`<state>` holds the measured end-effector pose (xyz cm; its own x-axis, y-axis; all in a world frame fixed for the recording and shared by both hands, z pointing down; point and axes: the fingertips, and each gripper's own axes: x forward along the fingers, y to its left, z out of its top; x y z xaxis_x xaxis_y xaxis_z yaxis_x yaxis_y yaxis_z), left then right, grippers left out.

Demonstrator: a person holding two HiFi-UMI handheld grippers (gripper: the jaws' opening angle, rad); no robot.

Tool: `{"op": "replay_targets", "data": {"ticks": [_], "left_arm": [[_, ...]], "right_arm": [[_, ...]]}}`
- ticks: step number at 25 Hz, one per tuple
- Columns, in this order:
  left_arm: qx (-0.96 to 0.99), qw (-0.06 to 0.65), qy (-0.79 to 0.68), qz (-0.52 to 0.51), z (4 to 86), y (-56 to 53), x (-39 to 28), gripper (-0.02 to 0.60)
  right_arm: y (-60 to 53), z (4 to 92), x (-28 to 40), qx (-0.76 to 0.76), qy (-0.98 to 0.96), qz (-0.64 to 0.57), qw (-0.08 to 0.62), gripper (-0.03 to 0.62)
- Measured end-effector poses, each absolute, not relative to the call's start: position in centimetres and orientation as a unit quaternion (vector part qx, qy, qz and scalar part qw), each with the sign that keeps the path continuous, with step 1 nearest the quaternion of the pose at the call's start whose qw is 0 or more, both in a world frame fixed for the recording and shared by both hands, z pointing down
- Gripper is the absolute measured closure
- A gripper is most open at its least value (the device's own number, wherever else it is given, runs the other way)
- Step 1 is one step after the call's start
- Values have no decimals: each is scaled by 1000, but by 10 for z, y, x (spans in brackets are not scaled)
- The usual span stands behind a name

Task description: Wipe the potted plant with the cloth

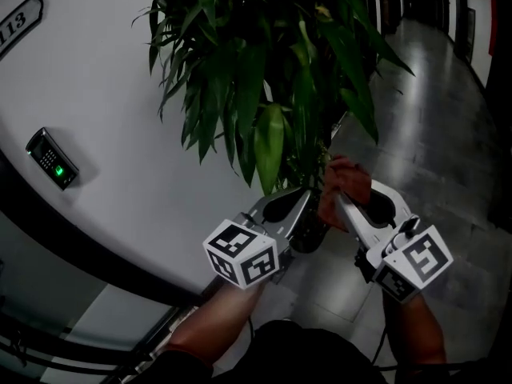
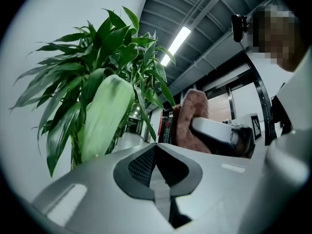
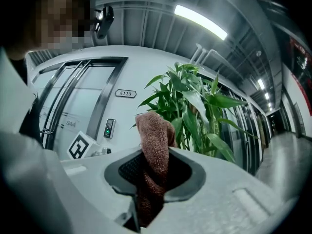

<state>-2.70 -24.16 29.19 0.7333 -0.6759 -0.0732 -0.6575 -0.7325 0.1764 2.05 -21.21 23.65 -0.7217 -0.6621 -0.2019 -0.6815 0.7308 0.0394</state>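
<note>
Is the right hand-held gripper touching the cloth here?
Touching. In the right gripper view, the right hand-held gripper has its jaws clamped on the cloth, whose top sticks up.

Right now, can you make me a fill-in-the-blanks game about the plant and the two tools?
1. The brown cloth is gripped by the ____ tool.
2. The left tool is empty and ____, not open.
3. The plant has long ____ leaves.
4. The keypad is fixed to the white ____.
Missing words: right; shut; green; wall.
</note>
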Motion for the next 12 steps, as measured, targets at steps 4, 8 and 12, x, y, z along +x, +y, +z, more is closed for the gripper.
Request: {"op": "replay_targets", "data": {"ticks": [4, 8, 12], "left_arm": [[935, 61, -343, -60, 298, -238, -26, 566], [939, 54, -336, -45, 304, -236, -32, 566], [943, 49, -327, -38, 307, -240, -42, 566]], "right_arm": [[-226, 203, 4, -364, 922, 70, 115, 523], [-242, 171, -17, -372, 915, 97, 126, 523], [-261, 137, -20, -402, 896, 124, 142, 523]]}}
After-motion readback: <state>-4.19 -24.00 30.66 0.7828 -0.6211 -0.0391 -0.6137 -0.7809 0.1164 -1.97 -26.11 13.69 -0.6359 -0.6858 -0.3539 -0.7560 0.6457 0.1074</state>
